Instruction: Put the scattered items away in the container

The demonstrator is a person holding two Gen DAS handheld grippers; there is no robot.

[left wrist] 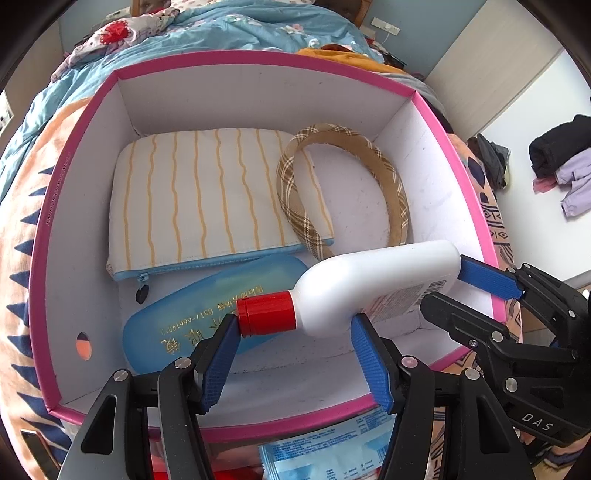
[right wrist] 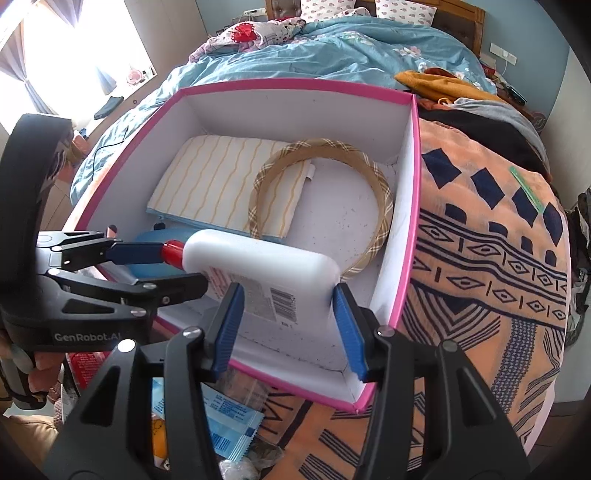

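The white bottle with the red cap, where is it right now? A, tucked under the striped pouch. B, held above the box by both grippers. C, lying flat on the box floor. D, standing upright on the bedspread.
B: the white bottle hangs over the pink box, the left gripper near its cap end and the right gripper at its base.

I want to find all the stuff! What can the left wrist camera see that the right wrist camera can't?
Only the left wrist view shows the gold writing on the blue case, a round hole in the box wall and clothes on the floor.

Only the right wrist view shows the bright window, the pillows and a hand holding the left gripper.

Both show the pink box, striped pouch, plaid headband and white bottle with its red cap.
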